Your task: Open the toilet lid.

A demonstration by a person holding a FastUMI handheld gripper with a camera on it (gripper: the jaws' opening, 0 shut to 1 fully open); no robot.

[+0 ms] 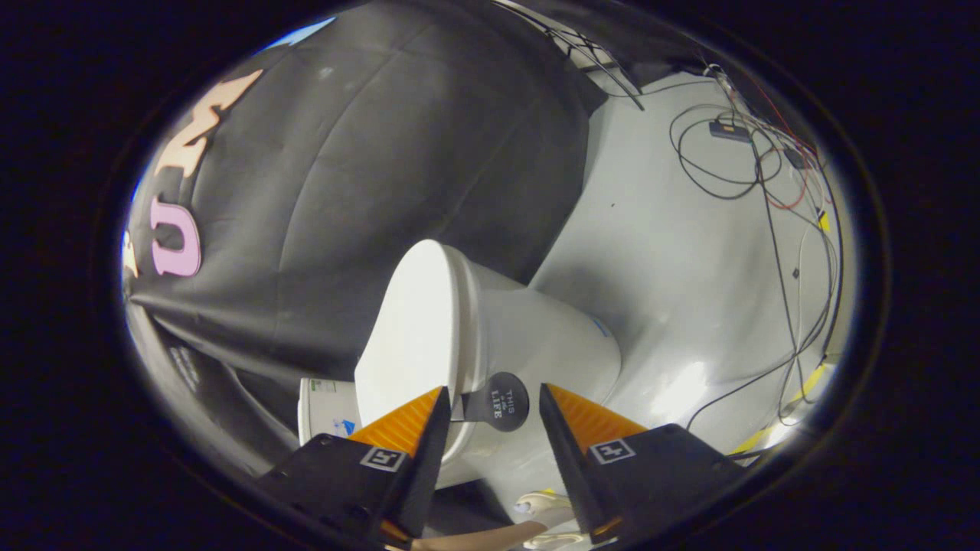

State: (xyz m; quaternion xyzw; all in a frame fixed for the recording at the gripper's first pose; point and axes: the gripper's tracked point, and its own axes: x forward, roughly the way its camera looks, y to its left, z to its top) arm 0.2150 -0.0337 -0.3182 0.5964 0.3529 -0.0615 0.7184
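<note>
Gripper: the gripper [494, 409] points at the front of the toilet, and the whole scene looks tilted to one side in this view.
Jaws: they stand apart, released, and they press on nothing; there is a clear gap between the two fingertips.
Toilet lid: the toilet lid [409, 329] is white and it lies down on the bowl, so it is closed; its front edge is just ahead of the left finger [429, 436].
Lid handle: a round dark tab [501, 400] with small white print sticks out from the front rim of the lid; it sits between the two fingertips, a little beyond them, and neither finger touches it.
Toilet bowl: the white bowl [551, 337] is under the lid, just ahead of the right finger [559, 436].
Cistern: a white box-like part [325, 405] with small stickers shows behind the left finger, beside the lid.
Floor: the grey floor [674, 252] spreads beyond the toilet and shines in one place.
Cables: many thin cables [758, 161] lie in loops on the floor, well apart from the toilet.
Wall: the black cloth wall [398, 138] stands behind the toilet.
Person: a part of a leg and a light shoe [540, 505] show below the fingers.
</note>
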